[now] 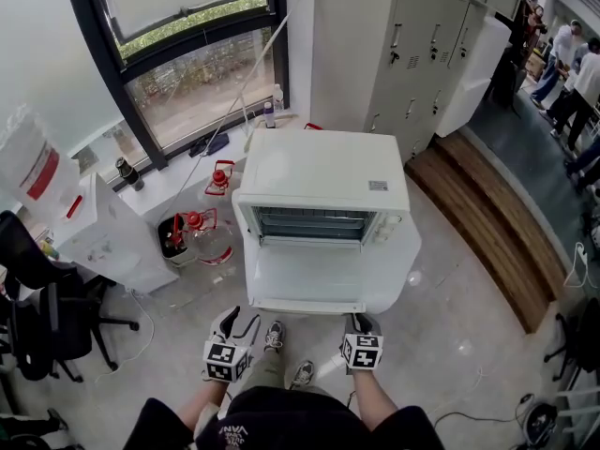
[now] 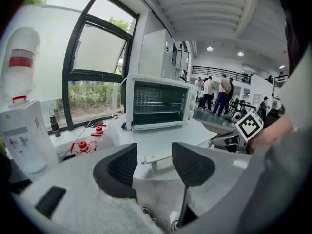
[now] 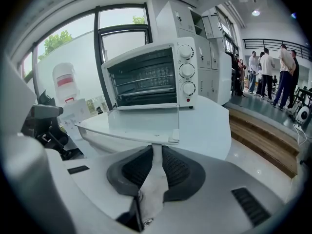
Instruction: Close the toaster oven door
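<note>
Toaster oven (image 1: 319, 172) sits on a white table (image 1: 410, 242), its cavity facing the person. The door (image 1: 314, 275) is dropped fully open and lies roughly flat, reaching to the table's near edge. Wire rack visible inside. Three knobs (image 3: 186, 69) run down the right of the front.

The handle (image 3: 154, 172) shows as a white piece at the door's front edge, toward the right end. The right gripper (image 3: 155, 160) is pinched narrow on it, both dark pads pressing the white strip from either side. Likely reason: the handle is the one part that stands clear of the flat panel, so it gives purchase for swinging the door up on its hinge. In the head view the right gripper (image 1: 361, 324) sits at the door's front right corner.

The left gripper (image 2: 154, 172) has its jaws wide with nothing between the pads. It hangs just short of the door's front edge, left of centre and apart from it. My guess is that it is kept free to steady or push the panel if needed.

Judgement: grip made, lift not yet visible in the door's angle. Risk: a one-sided pull at a corner may twist the door or drag the light oven forward.

Surroundings: water dispenser (image 1: 103, 232) and red-capped jugs (image 1: 202, 232) on the floor to the left by the window, lockers (image 1: 422, 45) behind, people (image 3: 273, 77) well off to the right.
</note>
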A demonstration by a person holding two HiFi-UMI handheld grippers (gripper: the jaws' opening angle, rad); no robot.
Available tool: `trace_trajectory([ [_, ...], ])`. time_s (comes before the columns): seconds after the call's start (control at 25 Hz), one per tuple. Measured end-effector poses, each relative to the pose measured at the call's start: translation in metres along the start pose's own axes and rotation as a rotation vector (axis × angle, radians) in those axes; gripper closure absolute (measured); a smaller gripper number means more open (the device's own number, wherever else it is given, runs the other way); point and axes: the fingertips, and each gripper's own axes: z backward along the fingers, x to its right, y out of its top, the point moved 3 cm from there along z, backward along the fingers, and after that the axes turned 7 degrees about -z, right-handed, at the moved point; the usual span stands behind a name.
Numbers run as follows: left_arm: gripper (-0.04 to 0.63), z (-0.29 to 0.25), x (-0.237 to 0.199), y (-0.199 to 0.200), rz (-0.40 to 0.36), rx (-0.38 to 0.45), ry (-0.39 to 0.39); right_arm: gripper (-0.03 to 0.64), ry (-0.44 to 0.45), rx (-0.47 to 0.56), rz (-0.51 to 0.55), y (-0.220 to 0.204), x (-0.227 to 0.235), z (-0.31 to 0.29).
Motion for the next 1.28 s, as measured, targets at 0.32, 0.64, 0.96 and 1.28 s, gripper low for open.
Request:
trace_trajectory([
  [0.32,0.377,-0.009,-0.006,0.006,0.048,0.005,-0.007,0.549,0.002,0.042,-0.009,0.023,-0.005,0.016],
  [0.64,0.377,-0.025,-0.006,0.013,0.066,0.003,-0.049,0.549,0.009,0.092,-0.009,0.049,-0.011,0.029],
  [0.96,0.377,-0.040,-0.009,0.029,0.088,0.028,-0.080,0.549,0.010,0.146,-0.003,0.076,-0.016,0.039],
  [1.28,0.385,-0.050,-0.017,0.050,0.097,0.065,-0.091,0.549,0.004,0.173,0.007,0.095,-0.020,0.044],
])
